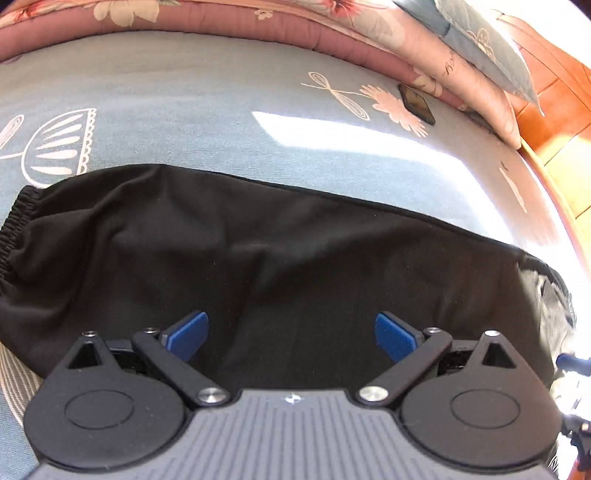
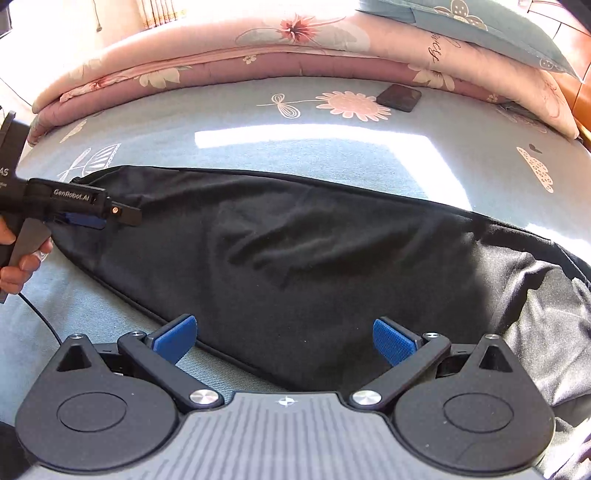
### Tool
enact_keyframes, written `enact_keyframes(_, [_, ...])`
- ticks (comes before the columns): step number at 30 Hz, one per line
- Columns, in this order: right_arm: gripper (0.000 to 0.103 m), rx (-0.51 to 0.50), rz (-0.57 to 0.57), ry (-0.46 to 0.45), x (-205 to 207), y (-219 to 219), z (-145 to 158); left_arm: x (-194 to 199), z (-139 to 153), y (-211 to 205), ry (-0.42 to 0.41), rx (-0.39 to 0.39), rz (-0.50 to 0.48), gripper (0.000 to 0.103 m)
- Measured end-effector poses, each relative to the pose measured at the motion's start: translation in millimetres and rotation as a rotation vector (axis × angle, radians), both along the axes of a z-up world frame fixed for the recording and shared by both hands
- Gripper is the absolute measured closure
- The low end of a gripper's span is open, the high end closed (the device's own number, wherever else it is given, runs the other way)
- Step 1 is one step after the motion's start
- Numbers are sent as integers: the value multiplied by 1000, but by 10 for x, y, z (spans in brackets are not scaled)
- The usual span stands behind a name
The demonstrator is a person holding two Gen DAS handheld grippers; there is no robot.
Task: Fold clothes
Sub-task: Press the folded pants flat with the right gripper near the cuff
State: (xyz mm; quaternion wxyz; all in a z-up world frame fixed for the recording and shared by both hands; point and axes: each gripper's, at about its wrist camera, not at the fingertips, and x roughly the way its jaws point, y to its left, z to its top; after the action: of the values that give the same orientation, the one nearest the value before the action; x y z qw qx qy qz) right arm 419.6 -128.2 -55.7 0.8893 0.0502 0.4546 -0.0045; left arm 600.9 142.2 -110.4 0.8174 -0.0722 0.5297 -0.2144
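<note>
A black garment (image 1: 277, 251) lies stretched out flat on the blue-grey bedsheet (image 1: 184, 92), its gathered elastic band (image 1: 11, 229) at the left end. My left gripper (image 1: 291, 334) hovers open over the garment's near part, its blue pads (image 1: 188, 334) wide apart with only cloth below them. In the right wrist view the same garment (image 2: 332, 258) runs from left to right. My right gripper (image 2: 284, 339) stands open at its near hem, one finger over the sheet and one over the cloth. The left gripper (image 2: 88, 218), held by a hand (image 2: 18, 269), sits over the garment's left end.
A folded pink floral quilt (image 2: 258, 48) and a blue pillow (image 2: 480, 26) lie along the back of the bed. A flat black object (image 2: 399, 96) rests on the sheet near the quilt. Orange wooden floor (image 1: 554, 110) shows past the bed's right edge. A cable (image 2: 40, 317) trails at left.
</note>
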Motion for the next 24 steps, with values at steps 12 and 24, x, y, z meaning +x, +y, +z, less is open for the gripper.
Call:
enact_keyframes(12, [0, -8, 132, -123, 702, 110, 336, -471, 30, 42, -70, 81, -101, 6])
enact_keyframes(24, [74, 186, 572, -1, 1972, 828, 175, -470, -30, 191, -83, 48, -70, 6])
